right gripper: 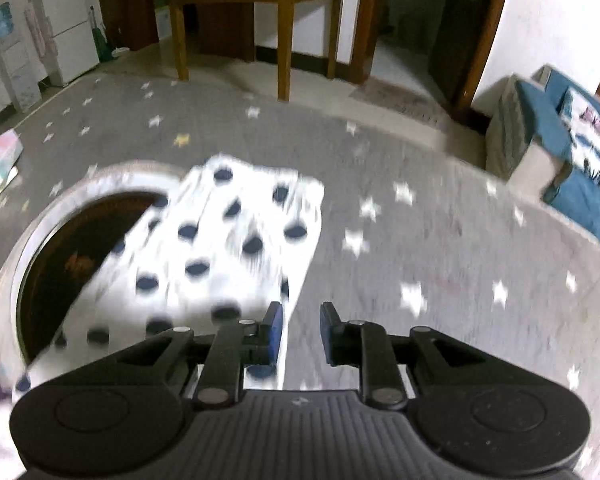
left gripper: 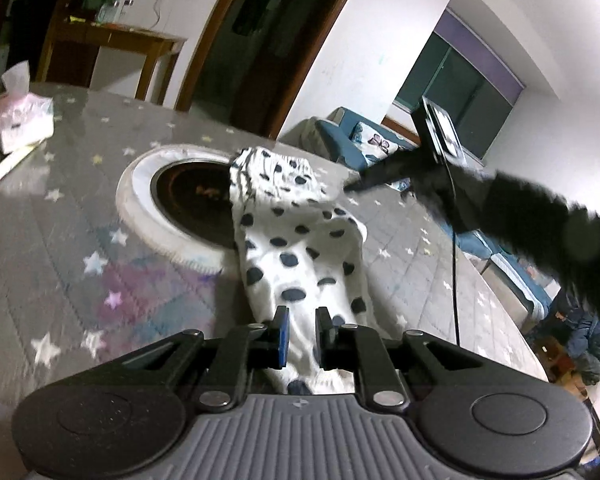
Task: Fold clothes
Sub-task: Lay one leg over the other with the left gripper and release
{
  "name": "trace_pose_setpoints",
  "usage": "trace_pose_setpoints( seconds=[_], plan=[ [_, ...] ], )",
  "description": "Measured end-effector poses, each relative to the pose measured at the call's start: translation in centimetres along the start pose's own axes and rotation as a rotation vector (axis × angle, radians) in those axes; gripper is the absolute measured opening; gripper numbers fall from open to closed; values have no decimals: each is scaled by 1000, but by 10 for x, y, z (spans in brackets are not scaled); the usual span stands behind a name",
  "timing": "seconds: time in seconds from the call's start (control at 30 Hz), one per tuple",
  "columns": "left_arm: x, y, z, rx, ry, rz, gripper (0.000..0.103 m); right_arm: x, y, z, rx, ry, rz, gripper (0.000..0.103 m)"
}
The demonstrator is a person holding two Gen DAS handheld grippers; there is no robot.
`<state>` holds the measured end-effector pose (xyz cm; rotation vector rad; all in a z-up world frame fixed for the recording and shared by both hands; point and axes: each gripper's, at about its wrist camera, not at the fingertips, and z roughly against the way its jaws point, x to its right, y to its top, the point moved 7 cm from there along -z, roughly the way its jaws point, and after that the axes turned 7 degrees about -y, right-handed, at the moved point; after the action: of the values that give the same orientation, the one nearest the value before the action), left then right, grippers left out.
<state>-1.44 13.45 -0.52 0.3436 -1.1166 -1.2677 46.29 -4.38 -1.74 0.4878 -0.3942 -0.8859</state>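
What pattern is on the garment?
White with dark navy polka dots; the garment shows sharpest in the left wrist view.

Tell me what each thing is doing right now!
Spotted cloth: lying rumpled on the table, partly over the round burner, one end between the left gripper's fingers.
Left gripper: shut on the cloth.
Right gripper: open, holding nothing.
Round burner: partly covered by the cloth.
Tissue pack: open, tissue sticking up.

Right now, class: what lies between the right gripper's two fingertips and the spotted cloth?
Nothing. In the right wrist view, the right gripper is open over bare starry tablecloth, and the spotted cloth lies just left.
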Motion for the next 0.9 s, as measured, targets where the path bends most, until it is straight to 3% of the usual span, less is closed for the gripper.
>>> trace_pose_setpoints(
  seconds=[0.17,0.3,0.47,0.6,0.73,0.9],
  plan=[
    [11,9,-16,-4,0,-30,15,16,-37,11,-21,21,-29,20],
    [41,3,-40,-67,-63,-100,15,22,-59,23,-18,69,-45,20],
    [84,-17,-77,-141,-108,-230,34,15,-78,26,-9,180,-70,21],
    [98,-34,-100,-183,-35,-343,43,5,-81,26,11,251,-68,28],
    [96,-44,-113,-229,33,-411,43,0,-79,25,28,314,-82,28],
    [80,-45,-119,-258,79,-395,39,-5,-77,28,50,367,-98,28]
  ],
)
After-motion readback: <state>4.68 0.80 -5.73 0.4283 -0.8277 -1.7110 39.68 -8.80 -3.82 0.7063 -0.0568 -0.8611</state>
